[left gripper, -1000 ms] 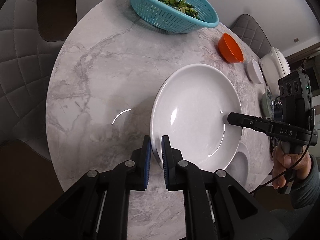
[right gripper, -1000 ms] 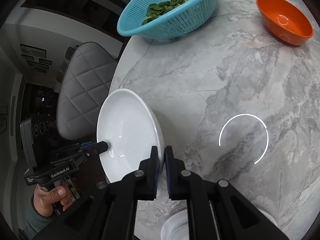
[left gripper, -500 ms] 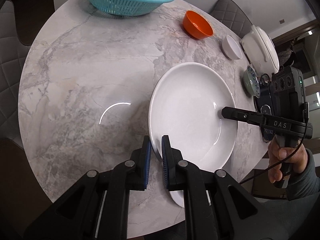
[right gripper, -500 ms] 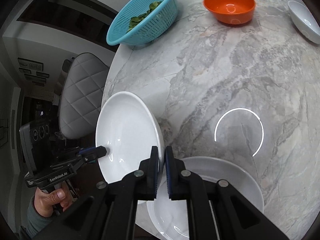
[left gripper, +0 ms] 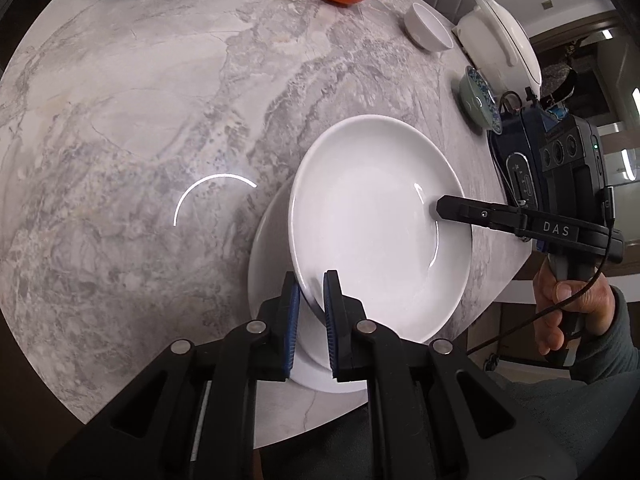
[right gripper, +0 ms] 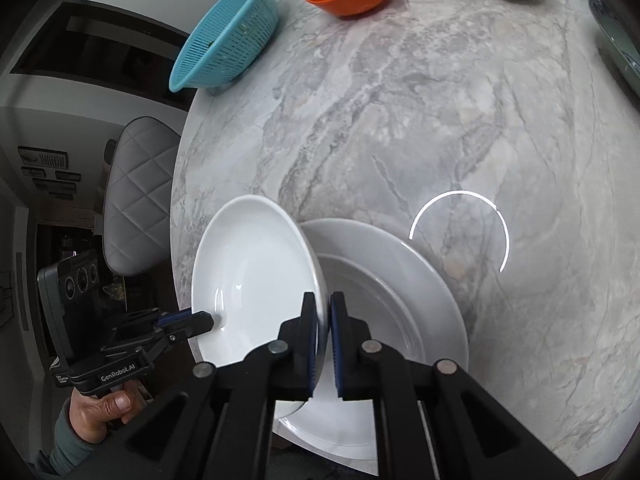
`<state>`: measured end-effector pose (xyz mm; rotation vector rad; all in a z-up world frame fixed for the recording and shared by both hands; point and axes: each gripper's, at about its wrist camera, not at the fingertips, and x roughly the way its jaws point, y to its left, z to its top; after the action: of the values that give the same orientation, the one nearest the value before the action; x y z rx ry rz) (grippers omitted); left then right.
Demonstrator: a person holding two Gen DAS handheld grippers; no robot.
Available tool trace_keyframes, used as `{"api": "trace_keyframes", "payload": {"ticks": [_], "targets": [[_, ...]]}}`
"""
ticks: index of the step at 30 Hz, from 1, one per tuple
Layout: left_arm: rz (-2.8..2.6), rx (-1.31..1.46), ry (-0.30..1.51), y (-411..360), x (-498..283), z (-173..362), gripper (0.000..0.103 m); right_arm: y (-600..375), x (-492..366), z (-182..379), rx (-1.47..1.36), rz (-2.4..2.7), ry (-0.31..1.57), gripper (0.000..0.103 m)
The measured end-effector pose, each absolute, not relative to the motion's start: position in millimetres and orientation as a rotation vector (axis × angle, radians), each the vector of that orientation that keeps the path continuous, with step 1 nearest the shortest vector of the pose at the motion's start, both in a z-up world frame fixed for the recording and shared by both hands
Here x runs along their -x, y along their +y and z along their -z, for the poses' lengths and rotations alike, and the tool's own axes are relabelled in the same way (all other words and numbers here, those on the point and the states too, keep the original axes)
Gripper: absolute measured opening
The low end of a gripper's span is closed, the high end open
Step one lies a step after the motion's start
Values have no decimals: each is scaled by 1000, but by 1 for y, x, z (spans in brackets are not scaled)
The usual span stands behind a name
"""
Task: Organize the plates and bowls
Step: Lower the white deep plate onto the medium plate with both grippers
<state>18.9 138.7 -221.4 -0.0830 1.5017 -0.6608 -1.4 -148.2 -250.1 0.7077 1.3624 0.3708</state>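
Overhead, an empty white bowl clamped at opposite rims by left tool and right tool, above a bare plate.

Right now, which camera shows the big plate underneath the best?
The right wrist view. There the flat white plate on the marble table shows its broad rim and most of its well beside the lifted deep plate. In the left wrist view the deep plate covers nearly all of it, leaving only a crescent of rim.
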Motion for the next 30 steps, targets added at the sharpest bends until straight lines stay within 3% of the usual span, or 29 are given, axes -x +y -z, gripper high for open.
{"api": "trace_keyframes", "payload": {"ticks": [30], "targets": [[653, 0, 1575, 104, 13, 273, 10, -156, 50, 292, -695, -328, 1408, 9]]}}
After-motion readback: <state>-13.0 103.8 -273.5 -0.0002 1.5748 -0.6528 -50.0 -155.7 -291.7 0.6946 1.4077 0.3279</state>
